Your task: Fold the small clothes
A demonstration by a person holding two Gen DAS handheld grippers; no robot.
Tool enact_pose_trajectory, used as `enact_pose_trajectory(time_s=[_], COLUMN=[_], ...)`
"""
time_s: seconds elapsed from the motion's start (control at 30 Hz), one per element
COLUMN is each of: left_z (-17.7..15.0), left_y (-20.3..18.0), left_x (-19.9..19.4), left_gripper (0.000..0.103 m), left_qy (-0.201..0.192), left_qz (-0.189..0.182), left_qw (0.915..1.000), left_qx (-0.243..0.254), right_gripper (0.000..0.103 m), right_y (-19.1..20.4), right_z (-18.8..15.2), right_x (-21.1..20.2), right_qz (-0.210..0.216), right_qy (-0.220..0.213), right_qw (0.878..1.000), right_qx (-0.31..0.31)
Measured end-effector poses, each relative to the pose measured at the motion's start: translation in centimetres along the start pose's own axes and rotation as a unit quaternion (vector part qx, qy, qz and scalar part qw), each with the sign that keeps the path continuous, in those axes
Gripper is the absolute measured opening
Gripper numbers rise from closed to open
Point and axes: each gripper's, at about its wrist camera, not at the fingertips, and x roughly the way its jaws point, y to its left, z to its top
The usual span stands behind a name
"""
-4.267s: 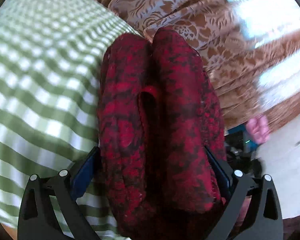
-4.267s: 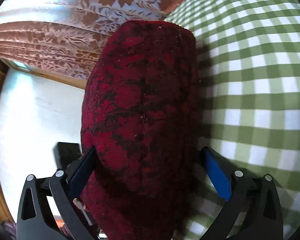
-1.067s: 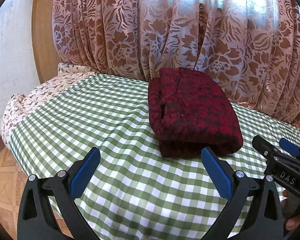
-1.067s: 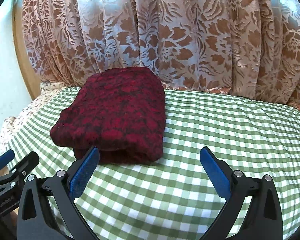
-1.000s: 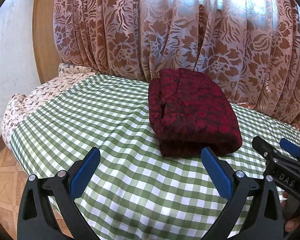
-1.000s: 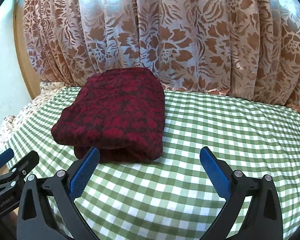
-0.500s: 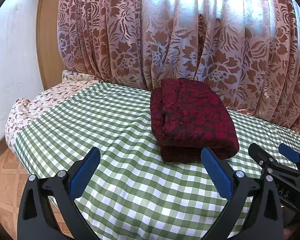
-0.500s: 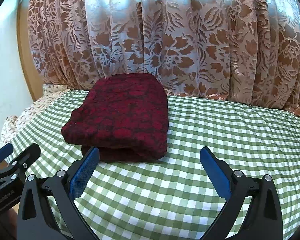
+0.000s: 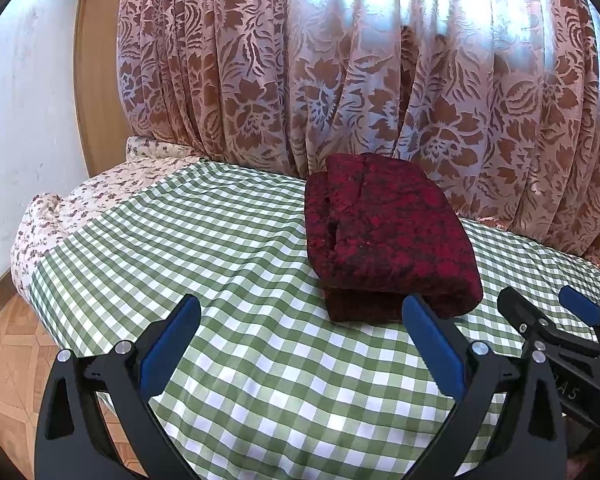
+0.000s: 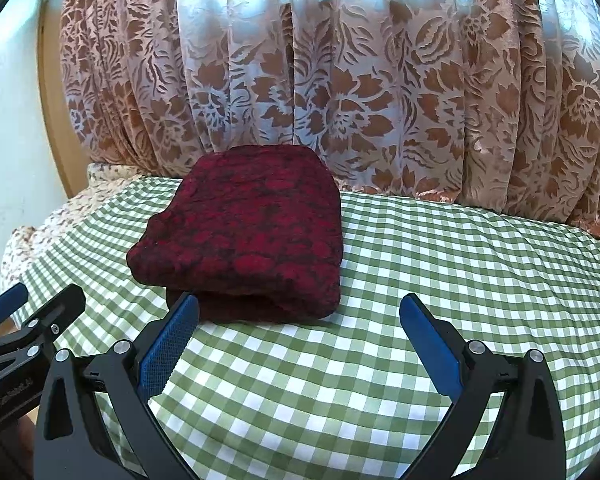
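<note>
Red knit garment (image 9: 384, 236) sits folded: soft, light, floppy. Grab the thick front fold. Left gripper (image 9: 300, 344) and right gripper (image 10: 298, 340) jaws spread, empty.

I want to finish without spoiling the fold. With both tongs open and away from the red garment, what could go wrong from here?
1. The folded red garment lies close to the curtain; a swing of the curtain might disturb it.
2. Its layers gape open on one side, so the fold may loosen if it is nudged.
3. The left tongs and right tongs hover close side by side and could bump together.
</note>
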Motion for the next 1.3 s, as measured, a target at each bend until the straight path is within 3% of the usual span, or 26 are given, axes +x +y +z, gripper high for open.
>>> enact_pose_trajectory(time_s=[1.0, 1.3], left_z=[0.0, 0.1], left_y=[0.3, 1.2], left_x=[-0.8, -0.3], left_gripper=[0.100, 0.100], left_qy=[-0.013, 0.004], left_qz=[0.004, 0.004], left_qw=[0.9999, 0.9996], left_qx=[-0.008, -0.028], right_gripper=[0.100, 0.099], right_y=[0.4, 0.3], right_z=[-0.1, -0.1], right_x=[-0.1, 0.0], right_qz=[0.002, 0.005], right_qy=[0.004, 0.003], right_qw=[1.000, 1.000], right_qx=[-0.004, -0.004])
